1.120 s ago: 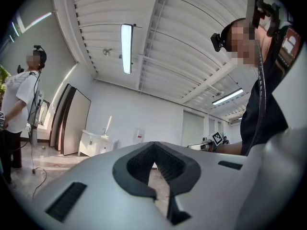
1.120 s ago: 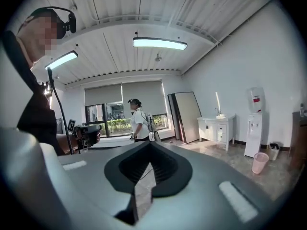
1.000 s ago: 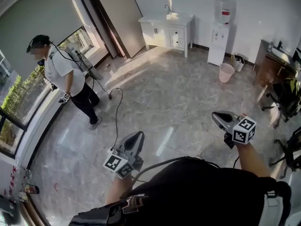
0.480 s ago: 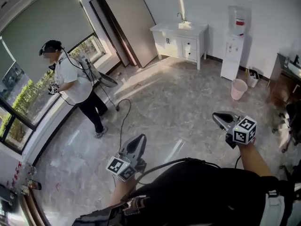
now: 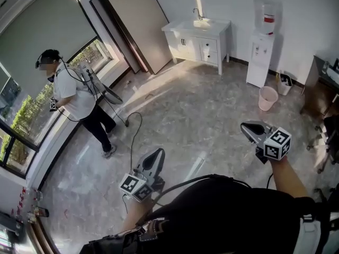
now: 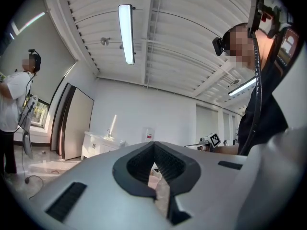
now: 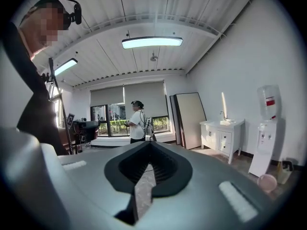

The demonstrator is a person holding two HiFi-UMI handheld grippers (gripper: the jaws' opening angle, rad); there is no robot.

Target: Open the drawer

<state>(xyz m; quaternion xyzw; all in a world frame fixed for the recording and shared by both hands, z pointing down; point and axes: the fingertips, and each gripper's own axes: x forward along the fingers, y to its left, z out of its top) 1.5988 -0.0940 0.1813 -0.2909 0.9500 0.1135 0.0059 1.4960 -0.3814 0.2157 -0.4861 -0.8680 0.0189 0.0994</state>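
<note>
Left jaws: the left gripper (image 6: 154, 150) was closed tip to tip, with nothing between.
Right jaws: the right gripper (image 7: 149, 147) was likewise shut and empty.
Pose: both pointed ahead near level, probably just being carried, since nothing was within reach.
Drawer: the drawer (image 5: 208, 45) sat closed in the white cabinet (image 5: 185, 33) at the far wall, well apart from both jaws.
</note>
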